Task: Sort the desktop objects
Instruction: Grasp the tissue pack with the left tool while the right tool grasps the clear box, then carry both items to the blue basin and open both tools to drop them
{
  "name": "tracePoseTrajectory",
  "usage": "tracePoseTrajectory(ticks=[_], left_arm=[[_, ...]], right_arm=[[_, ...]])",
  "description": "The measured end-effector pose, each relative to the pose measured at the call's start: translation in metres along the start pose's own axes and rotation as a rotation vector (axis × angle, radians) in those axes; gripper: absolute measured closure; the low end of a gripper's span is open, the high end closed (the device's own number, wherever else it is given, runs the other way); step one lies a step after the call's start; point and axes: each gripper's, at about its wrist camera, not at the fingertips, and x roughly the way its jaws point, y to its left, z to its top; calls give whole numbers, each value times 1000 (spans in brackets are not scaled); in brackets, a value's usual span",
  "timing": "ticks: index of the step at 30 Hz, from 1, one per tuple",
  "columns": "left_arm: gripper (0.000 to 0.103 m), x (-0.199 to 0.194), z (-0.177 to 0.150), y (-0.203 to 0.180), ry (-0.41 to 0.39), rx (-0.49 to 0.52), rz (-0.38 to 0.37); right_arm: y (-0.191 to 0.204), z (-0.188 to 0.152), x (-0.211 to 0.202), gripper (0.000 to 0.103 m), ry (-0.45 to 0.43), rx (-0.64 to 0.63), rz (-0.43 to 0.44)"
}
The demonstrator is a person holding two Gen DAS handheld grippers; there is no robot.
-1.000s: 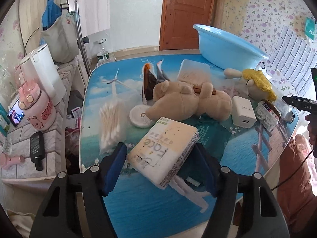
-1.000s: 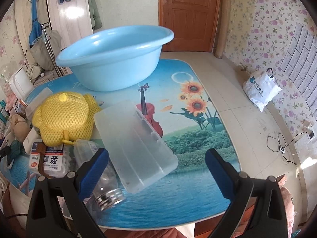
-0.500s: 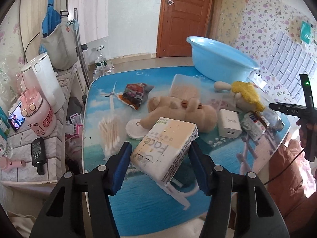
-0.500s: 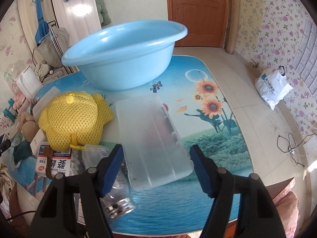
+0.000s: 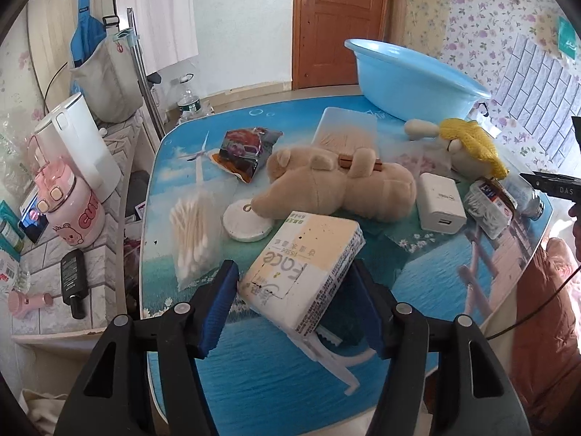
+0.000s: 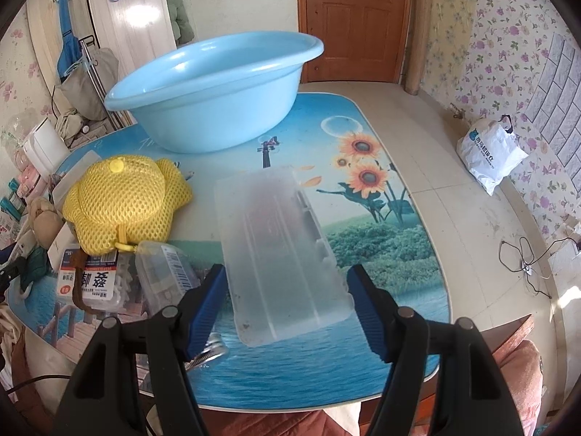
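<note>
At the near edge of the picture-printed table [image 5: 254, 381], the left gripper [image 5: 295, 305] clamps a pack of tissues [image 5: 303, 272] between its blue pads, the pack tilted with its near corner raised; its jaws have just opened slightly yet keep contact. Beyond lie a beige plush toy [image 5: 337, 189], a bag of cotton swabs [image 5: 192, 232] at left and a white charger [image 5: 439, 207] at right. Farther right, the right gripper [image 6: 287, 301], jaws half-closed, grips a frosted plastic case [image 6: 279, 250] by its long sides, apparently lifted off the table. A yellow mesh pouch [image 6: 120, 203] sits left of it; a blue basin [image 6: 214, 94] stands far behind.
</note>
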Motion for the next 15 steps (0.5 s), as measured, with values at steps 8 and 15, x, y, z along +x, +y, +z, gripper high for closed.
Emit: tracePoseTrajectory(ticks=[8,15], left_arm=[[60,-2,4,3,-17,-32,-46],[61,-41,19,-5,-82,-44,-43]], right_arm=[[1,1,8,37,27,-3,15],[-2,8,-23,42,-49,37,44]])
